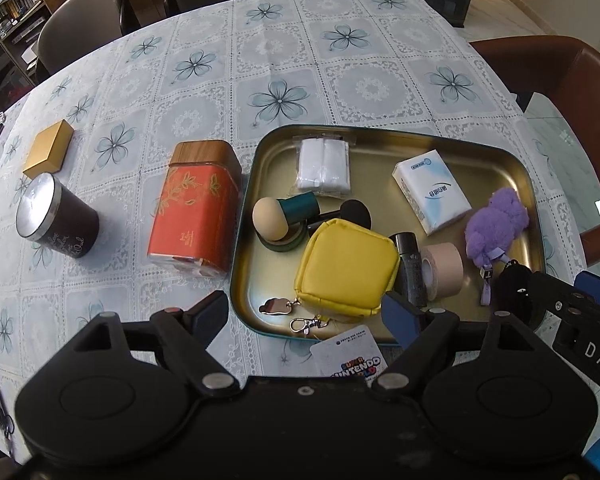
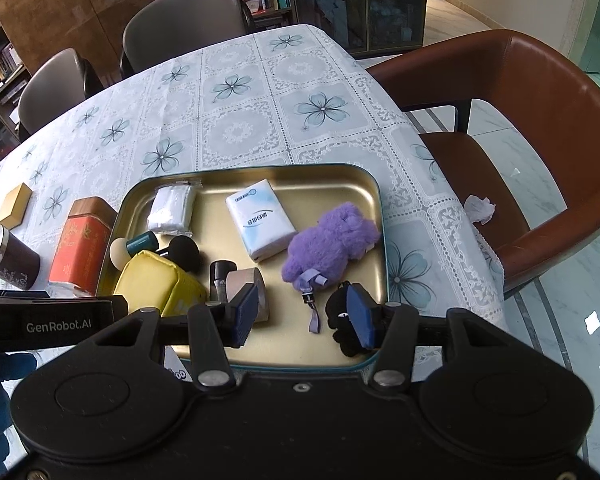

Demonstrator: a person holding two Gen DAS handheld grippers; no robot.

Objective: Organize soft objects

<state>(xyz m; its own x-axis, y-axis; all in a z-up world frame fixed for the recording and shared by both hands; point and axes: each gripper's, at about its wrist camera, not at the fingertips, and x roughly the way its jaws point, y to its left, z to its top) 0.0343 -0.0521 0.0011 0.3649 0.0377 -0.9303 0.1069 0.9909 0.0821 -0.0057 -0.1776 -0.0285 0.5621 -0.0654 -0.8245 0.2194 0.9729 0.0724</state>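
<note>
A gold metal tray [image 1: 480,152] [image 2: 364,184] on the flowered tablecloth holds a purple plush toy [image 1: 496,224] [image 2: 328,240], a yellow pouch [image 1: 346,268] [image 2: 152,280], a tissue pack [image 1: 432,196] [image 2: 260,220], a bag of white pads [image 1: 324,168] [image 2: 172,208], a makeup sponge [image 1: 270,220], a tape roll [image 1: 442,268] and a small black plush [image 2: 340,320]. My left gripper [image 1: 304,316] is open above the tray's near left edge. My right gripper [image 2: 304,316] is open over the tray's near edge, its right finger against the black plush.
Left of the tray stand a red tin [image 1: 196,208] [image 2: 80,244], a dark candle jar [image 1: 56,216] [image 2: 8,260] and a gold box [image 1: 48,148]. A brown chair [image 2: 520,140] is at the right, grey chairs [image 2: 180,24] behind the table. A printed card [image 1: 348,360] lies under my left gripper.
</note>
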